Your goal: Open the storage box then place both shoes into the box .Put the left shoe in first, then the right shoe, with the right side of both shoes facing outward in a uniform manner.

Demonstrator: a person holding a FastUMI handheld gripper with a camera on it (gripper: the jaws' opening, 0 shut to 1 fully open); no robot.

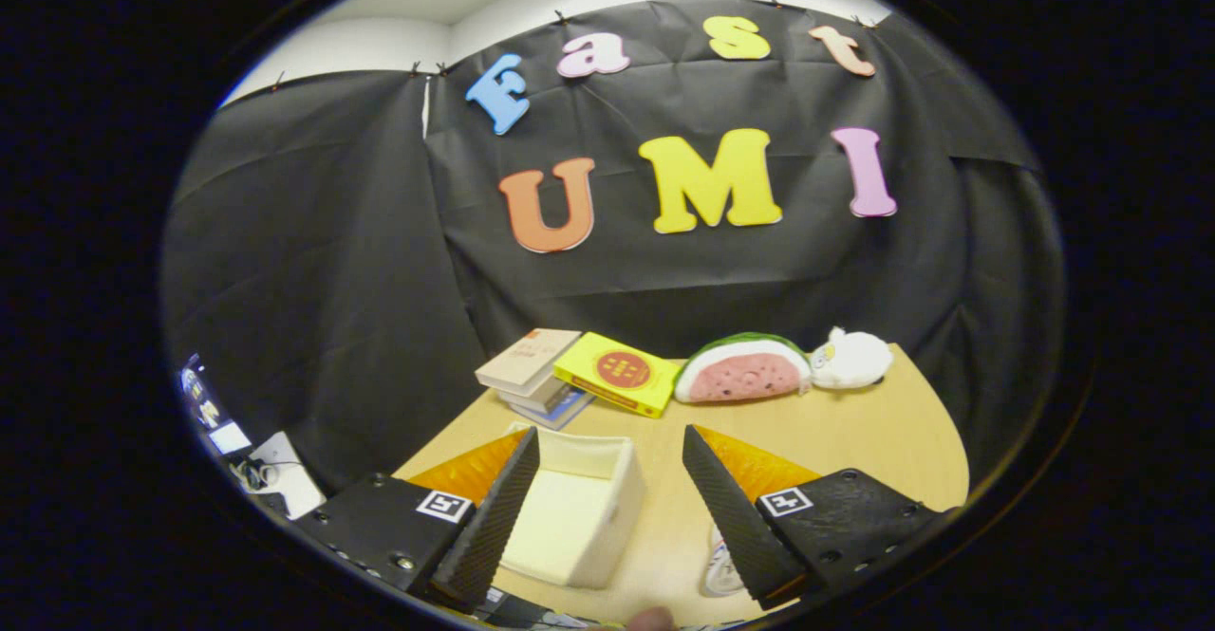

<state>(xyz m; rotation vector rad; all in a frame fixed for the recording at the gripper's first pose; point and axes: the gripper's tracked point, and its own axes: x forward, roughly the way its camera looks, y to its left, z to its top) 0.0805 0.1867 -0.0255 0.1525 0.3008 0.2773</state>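
Gripper [607, 508] spread wide above storage box [579, 517]; empty

The gripper [609, 465] is held above the table, tilted downward and forward, with its two fingers spread wide apart and nothing clamped between them. The left finger [494, 517] slants up and inward from its mounting block, its ribbed inner pad facing the gap; the right finger [731, 517] mirrors it on the other side, its tip about level with the left one. Each finger's block carries a small square marker on top. At the very bottom, between the two blocks, a fingertip [651, 620] of the person holding the tool just peeks in.
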